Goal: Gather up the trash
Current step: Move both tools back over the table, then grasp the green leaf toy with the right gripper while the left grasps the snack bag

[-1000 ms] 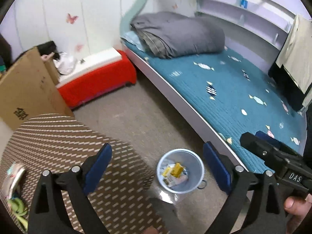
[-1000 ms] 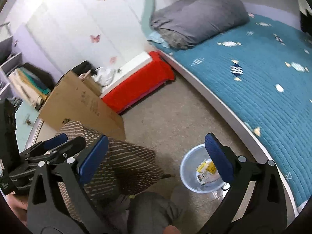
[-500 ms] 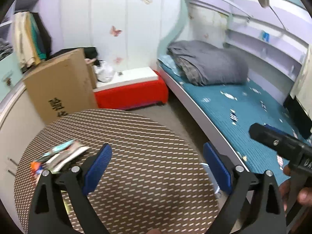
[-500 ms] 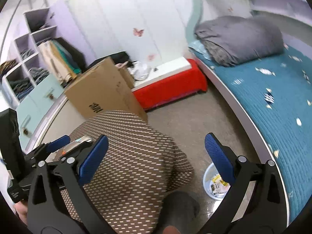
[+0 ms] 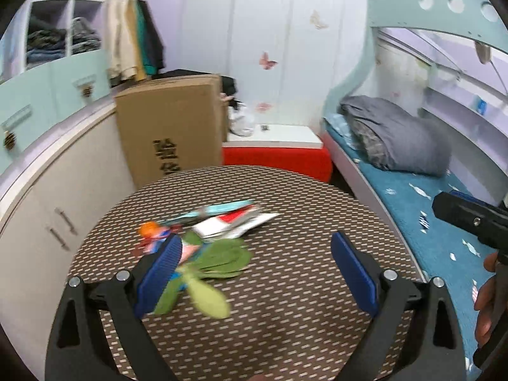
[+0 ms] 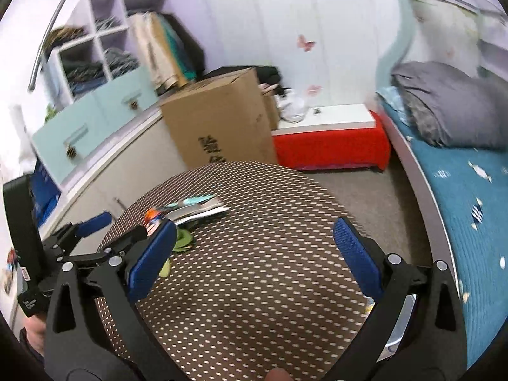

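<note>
Left wrist view: the left gripper (image 5: 255, 268) hovers over a round desk (image 5: 285, 311) covered in a brown dotted cloth, its blue fingers (image 5: 158, 273) spread wide and holding nothing. The trash lies in a loose pile on the desk's far left part: green vegetable leaves (image 5: 222, 258) nearest the left finger, a white-and-red wrapper (image 5: 231, 225) beyond them, a teal packet (image 5: 219, 208) behind that, and a small orange-and-blue wrapper (image 5: 152, 233) to the left. The pile is motion-blurred, so finer detail cannot be made out. A cardboard box (image 5: 171, 127) stands behind the desk, with a red bench (image 5: 276, 158) beside it and a bed (image 5: 444, 222) with a teal cover and grey bedding (image 5: 393, 136) along the right. The right gripper's black body (image 5: 470, 225) and the hand (image 5: 485, 301) holding it enter at the right edge.

Right wrist view: the right gripper (image 6: 254, 263) is also over the desk (image 6: 270, 270), fingers (image 6: 355, 257) wide apart and empty. The left gripper (image 6: 95, 231) shows at the left, its fingers apart, just beside the wrappers (image 6: 193, 209) and leaves (image 6: 182, 239) at the desk's left rim. The box (image 6: 219, 123), bench (image 6: 330, 149) and bed (image 6: 470, 206) fill the background
</note>
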Demonstrator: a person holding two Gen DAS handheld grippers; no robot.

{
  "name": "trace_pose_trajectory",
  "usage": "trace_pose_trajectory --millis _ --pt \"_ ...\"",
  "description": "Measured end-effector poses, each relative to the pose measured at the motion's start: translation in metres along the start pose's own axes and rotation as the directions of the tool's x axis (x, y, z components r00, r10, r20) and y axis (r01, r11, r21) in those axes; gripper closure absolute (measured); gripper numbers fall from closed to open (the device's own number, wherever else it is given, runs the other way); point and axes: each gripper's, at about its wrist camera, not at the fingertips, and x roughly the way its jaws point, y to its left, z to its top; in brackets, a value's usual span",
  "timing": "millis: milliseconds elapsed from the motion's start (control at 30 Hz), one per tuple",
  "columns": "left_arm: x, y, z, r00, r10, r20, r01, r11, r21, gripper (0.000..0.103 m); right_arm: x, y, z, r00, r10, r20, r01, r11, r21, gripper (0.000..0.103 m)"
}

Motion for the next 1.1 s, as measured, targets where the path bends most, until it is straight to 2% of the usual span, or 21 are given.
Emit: trace_pose_trajectory --millis 167,367,633,833,867,933,1033,1100 --pt "-0.003 0.046 -0.022 0.996 0.083 -0.016 -0.084 0.995 -0.06 0.01 0.035 0.038 -0.005 0.997 0.04 -0.069 -0.044 0.997 -0.066 0.006" --pt "-0.002 0.1 -0.046 0.988 0.14 -0.062 -0.149 0.976 -0.159 0.01 0.085 0.086 -0.022 0.982 0.066 -0.179 -0.093 0.985 -0.147 0.006" --pt "-0.006 0.144 -0.071 0.978 0.182 -0.099 -0.201 0.951 -0.237 0.01 0.149 0.131 -0.048 0.959 0.065 -0.274 -0.132 0.964 -0.233 0.006" --pt "-0.006 0.164 -0.082 0.975 0.186 -0.121 -0.213 0.935 -0.283 0.01 0.186 0.149 -0.057 0.96 0.044 -0.276 -0.117 0.96 -0.255 0.008" --pt "-0.006 0.164 -0.083 0.975 0.186 -0.123 -0.214 0.935 -0.284 0.01 0.19 0.152 -0.058 0.961 0.039 -0.275 -0.114 0.959 -0.26 0.012" --pt "-0.004 0.164 -0.082 0.975 0.185 -0.126 -0.214 0.936 -0.28 0.01 0.198 0.157 -0.06 0.957 0.038 -0.288 -0.119 0.956 -0.267 0.04" --pt "-0.001 0.158 -0.078 0.976 0.178 -0.122 -0.205 0.942 -0.267 0.01 0.198 0.157 -0.063 0.954 0.026 -0.298 -0.116 0.951 -0.287 0.063" --pt "0.003 0.153 -0.076 0.979 0.163 -0.121 -0.189 0.947 -0.258 0.01 0.191 0.15 -0.062 0.952 0.041 -0.303 -0.127 0.954 -0.27 0.075"
